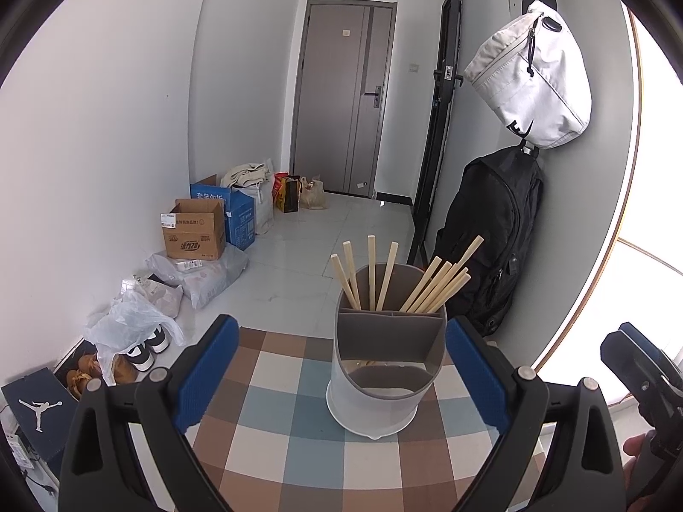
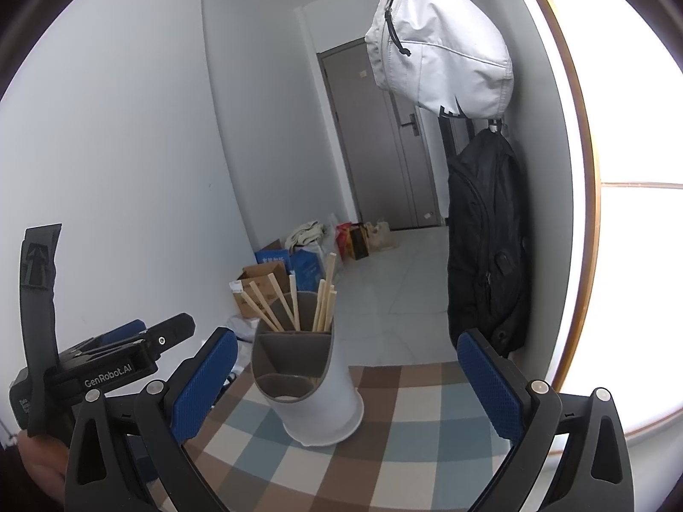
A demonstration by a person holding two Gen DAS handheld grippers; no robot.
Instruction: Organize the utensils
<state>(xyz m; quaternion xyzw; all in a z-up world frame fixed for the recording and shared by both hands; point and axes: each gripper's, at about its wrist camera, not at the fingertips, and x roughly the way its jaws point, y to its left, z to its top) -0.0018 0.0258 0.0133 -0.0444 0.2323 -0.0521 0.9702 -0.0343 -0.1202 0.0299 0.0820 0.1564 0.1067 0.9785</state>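
Flanking holder: left gripper fingers spread wide, nothing held. Right gripper likewise wide, nothing held, holder between its fingers but untouched. Holder upright on checked cloth, three compartments. Front compartment: contents unclear. Two rear compartments: chopsticks, leaning apart. Beyond: boxes on floor, backpack on wall.

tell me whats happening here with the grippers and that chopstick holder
A person holds a gripper in each hand over a checked tablecloth. Both the left gripper and the right gripper have their jaws wide open and hold nothing. Between them stands a grey-and-white utensil holder with wooden chopsticks upright in its two back compartments. The front compartment looks mostly empty. No loose utensils show on the table.
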